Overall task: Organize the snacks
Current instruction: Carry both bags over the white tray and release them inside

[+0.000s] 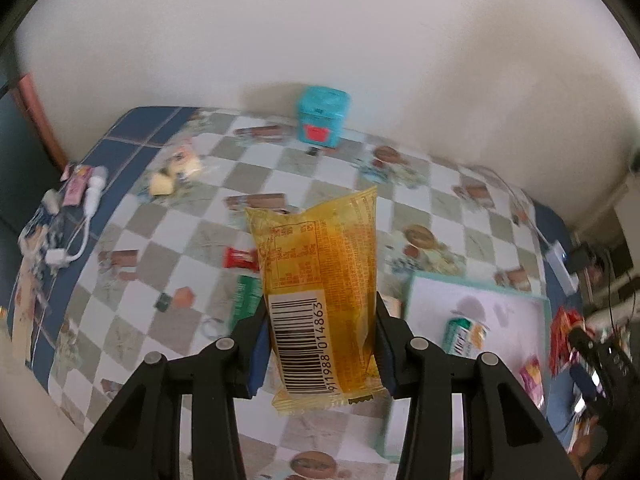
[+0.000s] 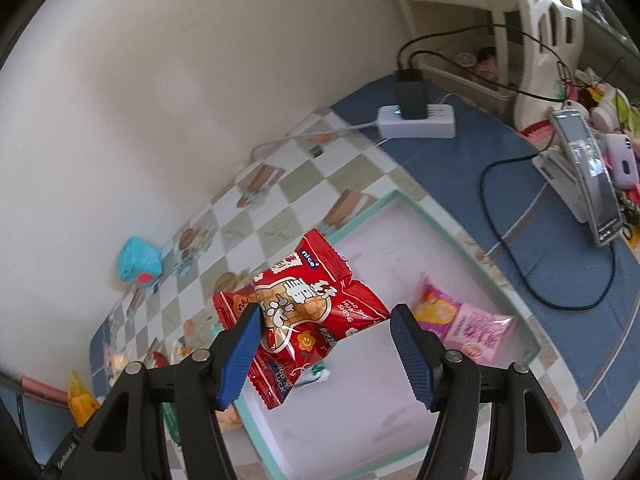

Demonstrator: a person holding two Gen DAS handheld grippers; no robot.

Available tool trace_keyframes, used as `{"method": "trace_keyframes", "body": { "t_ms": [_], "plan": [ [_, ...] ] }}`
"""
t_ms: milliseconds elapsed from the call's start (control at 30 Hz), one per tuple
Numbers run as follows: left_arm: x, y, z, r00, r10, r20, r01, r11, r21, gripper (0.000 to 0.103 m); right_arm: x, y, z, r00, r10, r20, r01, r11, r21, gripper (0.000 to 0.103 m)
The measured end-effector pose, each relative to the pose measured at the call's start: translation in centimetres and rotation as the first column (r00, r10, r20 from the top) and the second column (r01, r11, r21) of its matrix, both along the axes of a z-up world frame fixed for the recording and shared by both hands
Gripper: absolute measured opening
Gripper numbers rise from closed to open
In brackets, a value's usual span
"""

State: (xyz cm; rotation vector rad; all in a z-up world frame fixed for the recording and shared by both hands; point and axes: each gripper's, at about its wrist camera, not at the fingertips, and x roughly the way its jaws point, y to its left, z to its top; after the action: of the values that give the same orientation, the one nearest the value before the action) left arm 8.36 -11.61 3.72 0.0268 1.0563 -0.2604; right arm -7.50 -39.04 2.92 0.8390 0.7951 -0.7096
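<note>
Left wrist view. Left gripper point(image 1: 320, 344): jaws clenched on the yellow snack packet point(image 1: 320, 304), held upright by its lower half, barcode facing the camera, above the checked table point(image 1: 132, 240). White tray point(image 1: 500, 320) at right holds a green-and-white packet point(image 1: 464, 332) and a pink packet point(image 1: 532, 372). Loose items remain on the table: small red packet point(image 1: 240, 258), green packet point(image 1: 246, 300), pale sweets point(image 1: 176, 176). Teal tin point(image 1: 322, 118) by the wall.

Right wrist view. Right gripper point(image 2: 324, 354): the red snack bag point(image 2: 304, 312) sits between the jaws over the tray's edge; whether they pinch it, I cannot tell.

Handling note: carry both packets fully over the tray before letting go, laying them flat beside the pink packet.
</note>
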Motion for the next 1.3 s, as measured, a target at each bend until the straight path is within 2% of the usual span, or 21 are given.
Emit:
{"method": "trace_keyframes", "body": {
  "t_ms": [167, 333, 533, 733, 933, 1167, 1300],
  "plan": [
    [-1.4, -3.8, -0.7, 0.995, -0.095, -0.023, 0.095, 0.995, 0.015, 0.046, -1.0, -1.2, -0.1, 0.999, -0.033, -0.013, 0.033, 0.999, -0.011, 0.069],
    [-3.2, -7.8, -2.1, 0.981, -0.189, -0.051, 0.191, 0.980, 0.051, 0.046, -1.6, -2.1, -0.6, 0.998, -0.051, -0.041, 0.050, 0.999, -0.017, 0.069],
    [-4.8, -11.5, -5.7, 0.951, -0.276, -0.139, 0.292, 0.951, 0.106, 0.046, -0.8, -2.7, -3.4, 0.994, -0.022, -0.103, 0.027, 0.999, 0.041, 0.069],
    [-5.4, -13.2, -8.7, 0.932, -0.293, -0.213, 0.327, 0.934, 0.145, 0.046, -0.3, -3.0, -5.3, 0.988, -0.010, -0.157, 0.021, 0.997, 0.069, 0.069],
    [-5.4, -13.7, -10.4, 0.922, -0.283, -0.265, 0.330, 0.932, 0.152, 0.046, 0.3, -3.0, -7.1, 0.977, 0.014, -0.211, 0.006, 0.996, 0.092, 0.069],
    [-5.4, -13.7, -11.3, 0.917, -0.272, -0.293, 0.326, 0.933, 0.154, 0.046, 0.7, -2.8, -7.4, 0.973, 0.031, -0.227, -0.010, 0.996, 0.093, 0.069],
    [-5.3, -13.7, -11.1, 0.920, -0.271, -0.285, 0.323, 0.933, 0.156, 0.051, 0.8, -2.7, -7.2, 0.973, 0.034, -0.227, -0.014, 0.996, 0.089, 0.069]
  ]
}}
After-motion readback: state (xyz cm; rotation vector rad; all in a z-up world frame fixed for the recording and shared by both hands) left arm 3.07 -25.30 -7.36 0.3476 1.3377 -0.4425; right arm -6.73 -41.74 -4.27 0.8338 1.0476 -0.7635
